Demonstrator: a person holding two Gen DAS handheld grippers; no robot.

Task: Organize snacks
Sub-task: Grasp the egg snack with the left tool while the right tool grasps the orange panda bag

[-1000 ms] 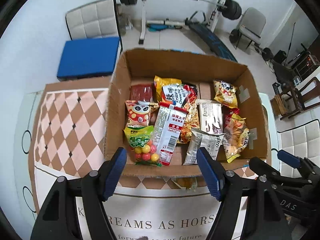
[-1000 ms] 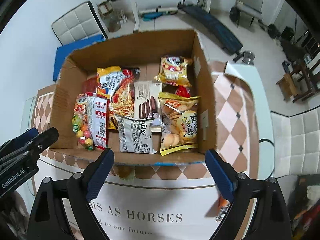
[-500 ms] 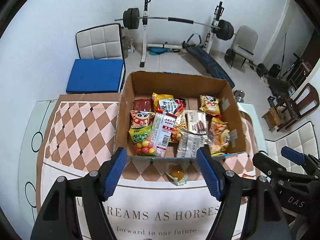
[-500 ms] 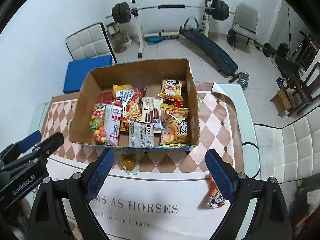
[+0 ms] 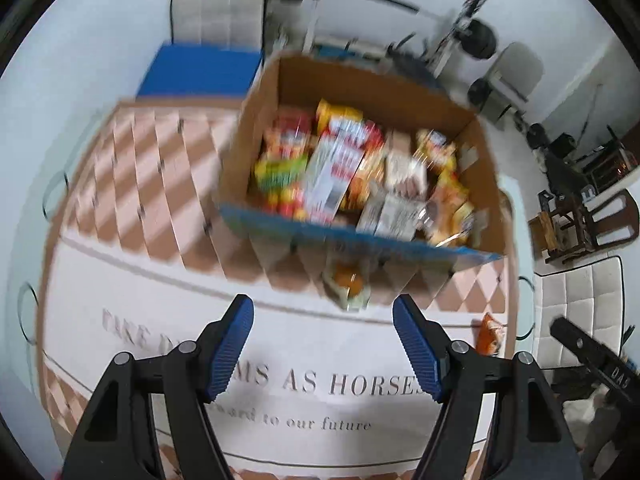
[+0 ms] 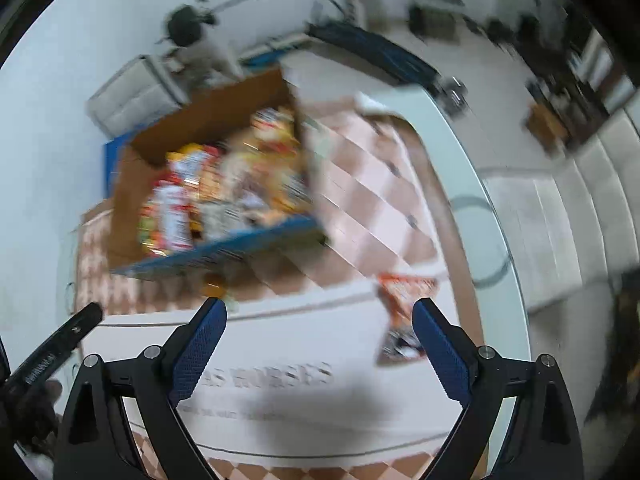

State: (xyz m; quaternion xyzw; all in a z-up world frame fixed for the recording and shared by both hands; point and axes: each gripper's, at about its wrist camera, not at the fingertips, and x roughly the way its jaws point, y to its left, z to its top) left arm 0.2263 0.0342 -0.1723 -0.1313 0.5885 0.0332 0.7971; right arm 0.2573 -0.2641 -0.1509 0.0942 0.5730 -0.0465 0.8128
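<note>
A cardboard box (image 5: pixel 256 120) full of snack packets stands on the patterned tablecloth; it also shows, blurred, in the right wrist view (image 6: pixel 128 196). A clear packet with an orange ball (image 5: pixel 348 282) lies in front of the box, just beyond my left gripper (image 5: pixel 323 344), which is open and empty. An orange snack packet (image 6: pixel 402 312) lies on the cloth to the right, just inside the right finger of my right gripper (image 6: pixel 320 346), which is open and empty. The same packet shows in the left wrist view (image 5: pixel 491 334).
The tablecloth (image 5: pixel 304 392) carries printed words. The glass table edge (image 6: pixel 508 264) curves at the right. White padded chairs (image 5: pixel 580 308), a blue mat (image 5: pixel 200 74) and a weight bench (image 5: pixel 400 4) stand around the table.
Both grippers have pulled back from the box and are moving fast, so the views are blurred. The right gripper has swung right toward the orange packet. Both stay open.
</note>
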